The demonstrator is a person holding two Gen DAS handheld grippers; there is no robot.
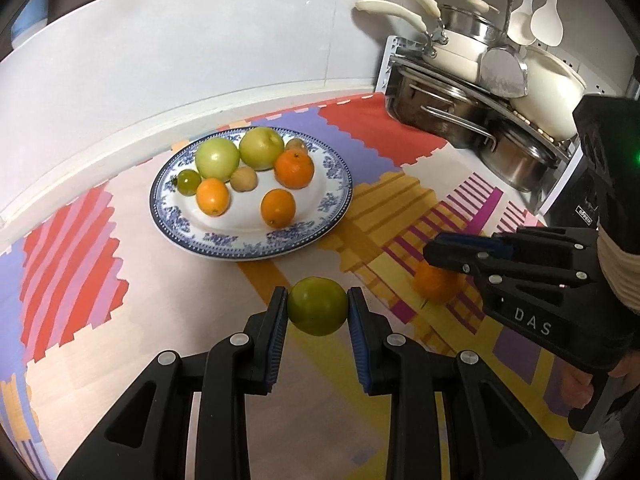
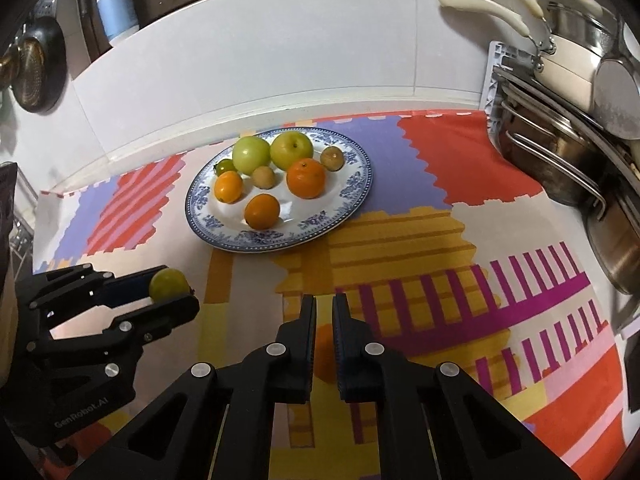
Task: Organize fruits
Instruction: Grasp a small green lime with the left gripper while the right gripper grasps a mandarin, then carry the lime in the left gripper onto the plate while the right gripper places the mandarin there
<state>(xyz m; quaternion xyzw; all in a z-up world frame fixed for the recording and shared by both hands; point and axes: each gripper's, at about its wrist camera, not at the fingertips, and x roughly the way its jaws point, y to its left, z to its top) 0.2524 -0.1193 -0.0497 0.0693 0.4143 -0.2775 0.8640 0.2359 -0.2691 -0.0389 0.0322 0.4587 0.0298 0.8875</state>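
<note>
Two grippers short of the plate [image 1: 338, 216]: left gripper [image 1: 318, 307] clamps a green fruit [image 1: 317, 306] for delivery, right gripper [image 2: 324, 312] pinched shut above an orange [image 1: 436, 284], seemingly gripping nothing.

green fruit [image 1: 317, 306], blue-patterned white plate [image 1: 336, 184]

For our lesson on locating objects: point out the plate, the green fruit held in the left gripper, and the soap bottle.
plate [image 1: 335, 216], left wrist view, bare patterned rim.
green fruit [image 1: 317, 306], left wrist view, its middle.
soap bottle [image 2: 117, 12], right wrist view, blue body.
</note>
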